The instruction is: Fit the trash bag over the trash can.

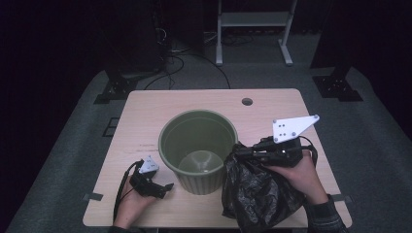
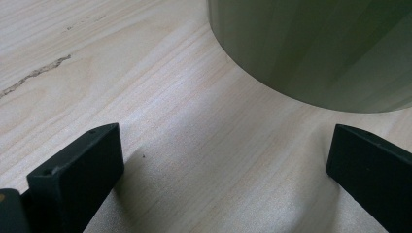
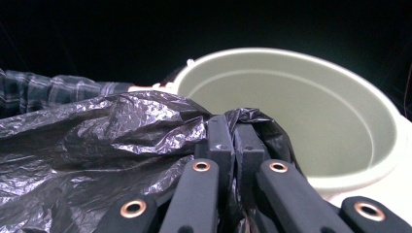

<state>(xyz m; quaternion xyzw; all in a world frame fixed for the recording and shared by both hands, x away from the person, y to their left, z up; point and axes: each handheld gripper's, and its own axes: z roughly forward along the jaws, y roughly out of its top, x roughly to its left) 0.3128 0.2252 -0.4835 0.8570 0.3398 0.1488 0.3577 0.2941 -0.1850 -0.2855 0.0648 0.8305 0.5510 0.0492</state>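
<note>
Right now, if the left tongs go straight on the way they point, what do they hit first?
Probably the green bin: its wall stands just ahead of the open left tongs, a bit to the right, with bare table between. Depth is hard to judge.

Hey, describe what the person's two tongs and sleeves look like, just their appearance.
Both tongs are black. The left tongs carry a small grey three-cornered plate and trail a black cable. The right tongs carry a larger white-grey triangular plate with small holes; in the right gripper view their linkage arms show copper-coloured rivets. A dark plaid sleeve covers the right forearm.
</note>
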